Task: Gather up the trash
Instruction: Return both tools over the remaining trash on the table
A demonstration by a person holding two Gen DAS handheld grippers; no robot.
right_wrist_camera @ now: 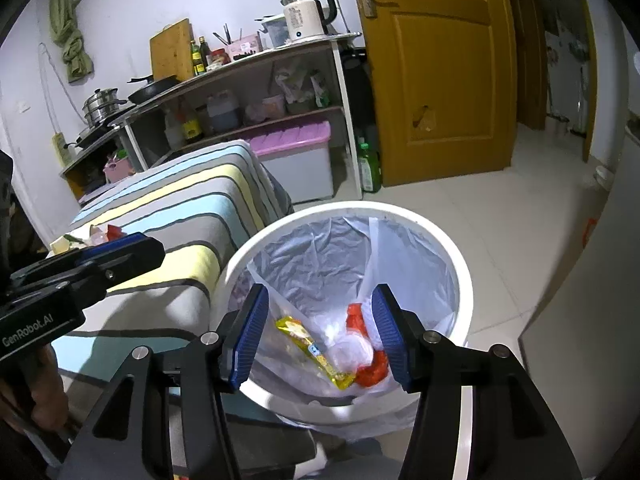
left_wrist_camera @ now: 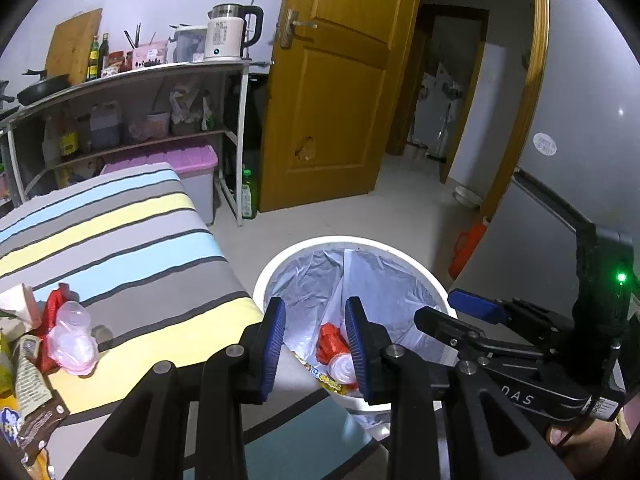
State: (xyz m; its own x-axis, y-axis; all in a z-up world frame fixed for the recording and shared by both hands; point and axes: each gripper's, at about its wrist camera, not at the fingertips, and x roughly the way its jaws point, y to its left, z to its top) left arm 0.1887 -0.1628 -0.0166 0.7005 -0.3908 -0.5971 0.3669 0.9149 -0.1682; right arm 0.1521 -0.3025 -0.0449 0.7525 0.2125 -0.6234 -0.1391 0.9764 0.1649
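A white trash bin (left_wrist_camera: 280,258) (right_wrist_camera: 460,264) lined with a clear bag stands on the floor beside the striped table (left_wrist_camera: 120,232) (right_wrist_camera: 192,208). Inside lie a yellow wrapper (right_wrist_camera: 316,352), a red wrapper (right_wrist_camera: 372,372) (left_wrist_camera: 332,340) and clear plastic (right_wrist_camera: 344,348). My right gripper (right_wrist_camera: 320,332) is open and empty, above the bin's mouth. My left gripper (left_wrist_camera: 316,348) is open and empty, over the table's edge and the bin. More trash sits on the table at the left: a clear plastic cup (left_wrist_camera: 74,338), a red wrapper (left_wrist_camera: 54,308), a brown packet (left_wrist_camera: 34,408) and crumpled paper (left_wrist_camera: 18,304).
A shelf rack (left_wrist_camera: 132,112) with a kettle (left_wrist_camera: 230,32), bottles and a pan stands behind the table, with a purple-lidded box (left_wrist_camera: 192,168) under it. A wooden door (left_wrist_camera: 332,88) is open to a hallway. A grey fridge (left_wrist_camera: 580,120) is at the right, with an orange object (left_wrist_camera: 466,246) by it.
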